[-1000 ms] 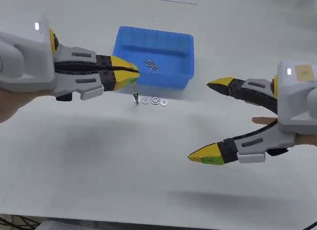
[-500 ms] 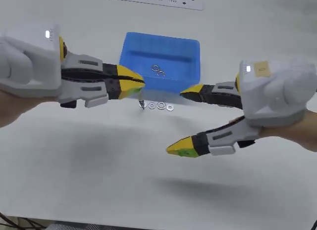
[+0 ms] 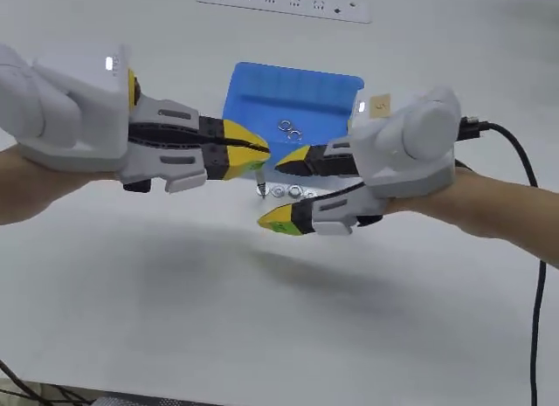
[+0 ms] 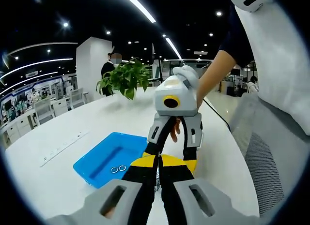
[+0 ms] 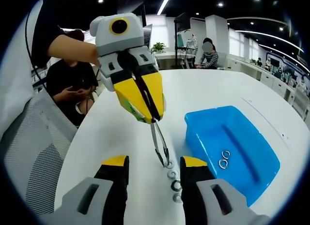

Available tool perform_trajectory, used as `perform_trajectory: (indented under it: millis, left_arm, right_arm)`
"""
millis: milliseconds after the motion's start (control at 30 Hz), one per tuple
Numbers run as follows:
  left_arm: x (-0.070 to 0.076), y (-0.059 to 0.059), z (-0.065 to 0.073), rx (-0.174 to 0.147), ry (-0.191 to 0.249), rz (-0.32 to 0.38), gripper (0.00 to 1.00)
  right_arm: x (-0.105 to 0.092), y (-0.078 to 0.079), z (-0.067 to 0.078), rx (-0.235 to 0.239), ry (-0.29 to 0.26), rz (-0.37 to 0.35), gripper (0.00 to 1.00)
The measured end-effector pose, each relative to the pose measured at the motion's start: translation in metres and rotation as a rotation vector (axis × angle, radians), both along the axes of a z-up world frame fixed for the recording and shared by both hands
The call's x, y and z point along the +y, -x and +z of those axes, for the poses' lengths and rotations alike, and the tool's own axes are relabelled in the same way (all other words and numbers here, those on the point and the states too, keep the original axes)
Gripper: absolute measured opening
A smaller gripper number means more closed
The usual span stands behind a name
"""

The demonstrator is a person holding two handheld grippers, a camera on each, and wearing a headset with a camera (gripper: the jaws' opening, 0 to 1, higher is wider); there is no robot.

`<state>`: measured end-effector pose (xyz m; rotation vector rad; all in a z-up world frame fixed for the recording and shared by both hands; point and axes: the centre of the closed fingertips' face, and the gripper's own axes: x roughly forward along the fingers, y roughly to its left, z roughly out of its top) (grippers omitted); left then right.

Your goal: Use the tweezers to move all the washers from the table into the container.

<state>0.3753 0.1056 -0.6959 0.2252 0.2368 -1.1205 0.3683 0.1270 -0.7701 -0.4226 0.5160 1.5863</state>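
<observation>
In the blue plastic container I see 2 metal ring washers; left gripper clamps slim tweezers, right gripper gapes empty beside loose washers.

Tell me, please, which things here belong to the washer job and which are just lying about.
Job: tweezers, held in the shut left gripper; open right gripper; washers on the table; two more inside the blue container.
Lying about: power strip, leafy plant.

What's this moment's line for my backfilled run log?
left gripper shut on tweezers | tips at table washers | right gripper open | container: two washers
</observation>
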Motion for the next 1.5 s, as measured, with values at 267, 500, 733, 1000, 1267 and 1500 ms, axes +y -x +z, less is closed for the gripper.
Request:
perform_trajectory:
  millis: [267,500,733,1000,1267,1500]
  left_arm:
    - [0.0,0.0,0.0,-0.006,-0.013,-0.011,0.05]
    - [0.001,0.0,0.0,-0.005,-0.018,-0.012,0.05]
    - [0.002,0.0,0.0,-0.004,-0.023,-0.017,0.05]
    - [0.003,-0.002,0.0,0.0,-0.024,0.003,0.05]
    - [0.005,-0.004,0.006,-0.012,-0.021,0.038,0.08]
    - [0.001,0.0,0.016,-0.016,0.014,0.017,0.18]
  right_arm:
    - [0.009,-0.006,0.005,-0.006,-0.011,0.035,0.28]
    - [0.013,-0.004,0.005,-0.045,-0.001,0.094,0.15]
    - [0.016,-0.004,0.007,-0.092,0.003,0.137,0.12]
    - [0.017,-0.004,0.008,-0.145,0.006,0.155,0.1]
    - [0.019,-0.004,0.012,-0.125,-0.011,0.137,0.1]
    - [0.019,-0.003,0.017,-0.115,-0.019,0.127,0.1]
